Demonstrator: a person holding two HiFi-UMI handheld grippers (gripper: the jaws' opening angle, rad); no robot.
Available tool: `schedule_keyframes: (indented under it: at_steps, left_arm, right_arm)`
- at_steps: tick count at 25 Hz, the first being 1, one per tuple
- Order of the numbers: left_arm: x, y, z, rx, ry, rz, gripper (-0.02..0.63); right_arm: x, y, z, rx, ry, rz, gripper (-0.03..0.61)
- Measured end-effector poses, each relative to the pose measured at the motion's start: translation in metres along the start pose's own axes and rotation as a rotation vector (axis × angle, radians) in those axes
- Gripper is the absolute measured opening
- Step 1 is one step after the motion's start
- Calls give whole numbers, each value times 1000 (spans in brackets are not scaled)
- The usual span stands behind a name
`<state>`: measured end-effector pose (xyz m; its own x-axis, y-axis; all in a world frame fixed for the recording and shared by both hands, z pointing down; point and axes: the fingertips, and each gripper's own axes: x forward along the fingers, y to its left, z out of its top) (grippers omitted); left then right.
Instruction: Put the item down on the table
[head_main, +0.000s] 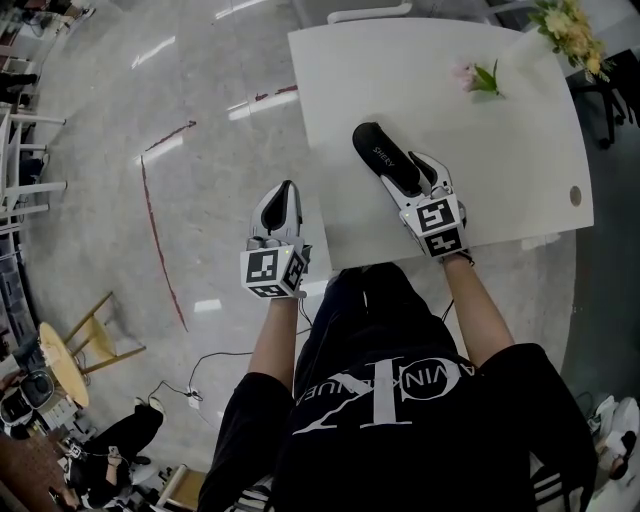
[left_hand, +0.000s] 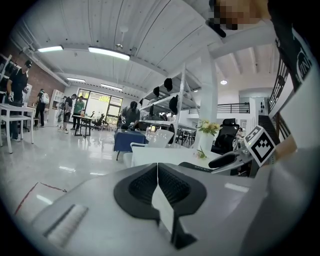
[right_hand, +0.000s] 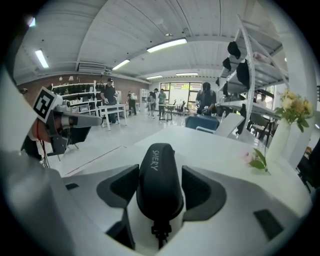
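Closest of all is the person's black shirt (head_main: 400, 420) with white letters, and two bare arms reach out from it, each one holding a tool. On the right, the right tool (head_main: 410, 180) is pinching a long black case (right_hand: 157, 180) between its two dark pads, one pad on each side. That case sticks out past the tips of this tool, over the white desk (head_main: 450, 90), near the desk's close edge. I cannot tell if the case is touching the desk top. Ahead of the right tool and a bit to its right, a small pink flower (head_main: 478, 78) with green leaves lies on the desk. Farther off the same way, some yellow flowers (head_main: 572, 25) stand at the far corner. On the other side, the left tool (head_main: 284, 195) has its pads pressed together with nothing between them. It is off the side of the desk, above the shiny gray floor (head_main: 150, 120). A thin red line (head_main: 160, 230) runs along the floor to the left of that tool.
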<state>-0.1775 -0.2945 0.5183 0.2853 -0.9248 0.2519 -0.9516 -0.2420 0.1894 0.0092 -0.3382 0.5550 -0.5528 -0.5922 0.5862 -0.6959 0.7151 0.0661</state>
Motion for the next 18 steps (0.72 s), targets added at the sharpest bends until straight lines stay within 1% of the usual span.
schedule_keyframes:
  at_steps: [5, 11, 18]
  left_arm:
    - [-2, 4, 1, -2, 0, -2, 11]
    - [2, 0, 2, -4, -8, -25, 11]
    - [9, -6, 19, 7, -37, -53, 11]
  right_arm:
    - [-1, 5, -2, 5, 3, 5, 272]
    - [-11, 2, 5, 37, -36, -1, 268]
    - [-31, -14, 16, 81, -104, -56, 122]
